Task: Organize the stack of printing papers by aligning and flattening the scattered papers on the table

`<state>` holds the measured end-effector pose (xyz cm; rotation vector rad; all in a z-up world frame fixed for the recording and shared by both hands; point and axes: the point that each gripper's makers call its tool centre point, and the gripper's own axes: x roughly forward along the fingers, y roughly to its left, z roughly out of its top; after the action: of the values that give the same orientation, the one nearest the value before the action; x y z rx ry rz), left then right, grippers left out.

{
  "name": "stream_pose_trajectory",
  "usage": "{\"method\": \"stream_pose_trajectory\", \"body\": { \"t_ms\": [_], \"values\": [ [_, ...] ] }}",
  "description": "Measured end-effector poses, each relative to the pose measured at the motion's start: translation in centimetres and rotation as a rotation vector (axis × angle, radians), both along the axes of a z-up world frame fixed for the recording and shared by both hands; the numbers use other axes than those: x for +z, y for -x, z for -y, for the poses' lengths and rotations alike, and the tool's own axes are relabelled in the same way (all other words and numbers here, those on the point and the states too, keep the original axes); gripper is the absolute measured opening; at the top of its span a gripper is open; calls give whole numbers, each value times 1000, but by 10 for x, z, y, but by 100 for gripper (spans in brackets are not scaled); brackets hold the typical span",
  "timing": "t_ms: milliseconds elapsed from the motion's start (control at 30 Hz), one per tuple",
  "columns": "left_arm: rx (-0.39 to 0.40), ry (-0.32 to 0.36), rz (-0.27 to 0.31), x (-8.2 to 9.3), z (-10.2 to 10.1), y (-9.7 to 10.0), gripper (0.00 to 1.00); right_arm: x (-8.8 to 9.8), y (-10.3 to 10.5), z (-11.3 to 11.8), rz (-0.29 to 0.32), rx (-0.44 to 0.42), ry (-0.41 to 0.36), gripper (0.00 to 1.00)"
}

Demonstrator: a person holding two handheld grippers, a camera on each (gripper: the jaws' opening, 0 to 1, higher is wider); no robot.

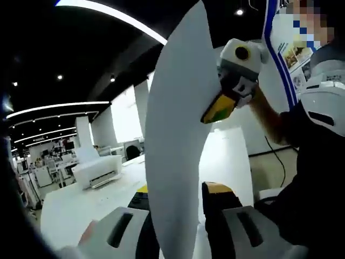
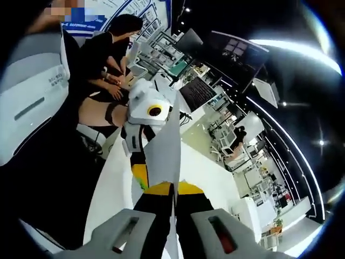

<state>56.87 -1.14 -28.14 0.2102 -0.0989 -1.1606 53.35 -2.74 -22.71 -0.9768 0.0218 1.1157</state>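
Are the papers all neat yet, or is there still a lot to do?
Not finished yet. The stack of papers is lifted off the white table, held on edge between both grippers: the left gripper pinches one end and the right gripper the other. So picking up looks done and squaring the edges is in hand. What's left is laying the stack flat on the table and pressing it smooth.

paper stack [image 1: 175,140]: white paper, matt, smooth, bows w/o creasing
left gripper [image 1: 178,213]: pale grey plastic shells, smooth, semi-gloss; jaw pads yellow + black, matt, rubbery look
right gripper [image 2: 173,202]: same grey plastic, slight sheen; yellow/black matt pads
table [image 1: 81,208]: white top, smooth, matt-ish
printer [image 1: 97,170]: white plastic, smooth
person's top [image 1: 315,178]: dark cloth, matt
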Motion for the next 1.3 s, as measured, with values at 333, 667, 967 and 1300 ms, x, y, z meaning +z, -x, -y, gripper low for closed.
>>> {"method": "stream_pose_trajectory", "body": {
  "t_ms": [333, 667, 967, 1300],
  "values": [
    [-6, 2, 12, 5, 1, 0, 30, -2, -2, -2, 4, 1, 10, 0],
    [-4, -8, 20, 4, 3, 0, 29, -5, -2, -5, -5, 5, 18, 0],
    [-5, -28, 21, -2, 4, -1, 18, -9, -1, -7, -5, 13, 23, 0],
    [-14, -24, 8, -5, 6, 0, 6, -11, -2, -7, -6, 13, 18, 0]
  ]
}}
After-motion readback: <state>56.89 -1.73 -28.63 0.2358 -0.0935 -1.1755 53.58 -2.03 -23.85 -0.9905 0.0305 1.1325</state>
